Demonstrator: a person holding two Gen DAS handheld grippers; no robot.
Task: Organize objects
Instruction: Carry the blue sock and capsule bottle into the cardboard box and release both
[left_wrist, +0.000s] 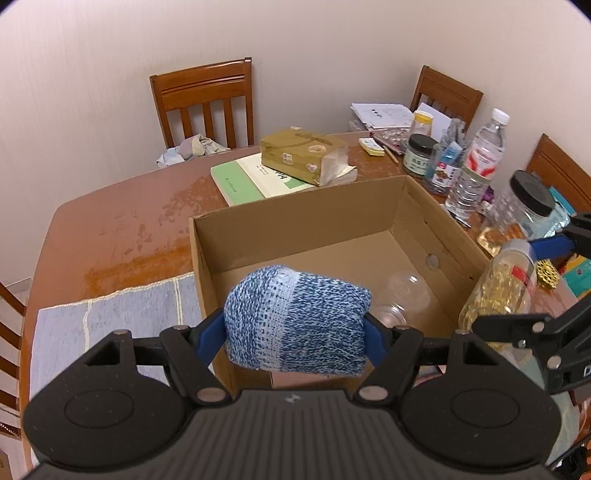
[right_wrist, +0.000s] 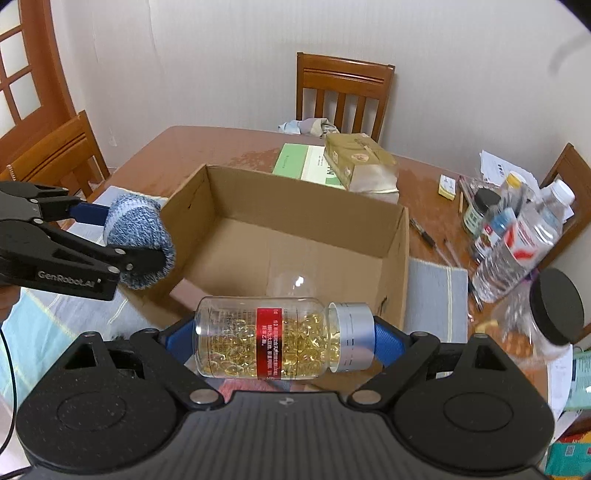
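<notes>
My left gripper (left_wrist: 293, 338) is shut on a blue-and-white knitted bundle (left_wrist: 295, 317), held over the near left wall of the open cardboard box (left_wrist: 295, 206). The same bundle (right_wrist: 138, 240) and left gripper (right_wrist: 110, 236) show at the left of the right wrist view. My right gripper (right_wrist: 282, 341) is shut on a clear capsule bottle (right_wrist: 266, 341) with yellow softgels, a red label and a silver cap, lying crosswise at the box's near edge (right_wrist: 402, 258). That bottle (left_wrist: 498, 291) shows beside the box's right wall. A clear plastic cup (left_wrist: 402, 291) lies inside the box.
Behind the box lie a green book (left_wrist: 243, 181) and a tan package (left_wrist: 303, 151). Water bottles (left_wrist: 476, 162), jars (left_wrist: 417, 155), a black-lidded tub (left_wrist: 528, 206) and papers (left_wrist: 380, 110) crowd the right side. A blue-grey placemat (left_wrist: 110, 321) lies left. Wooden chairs (left_wrist: 207, 99) ring the table.
</notes>
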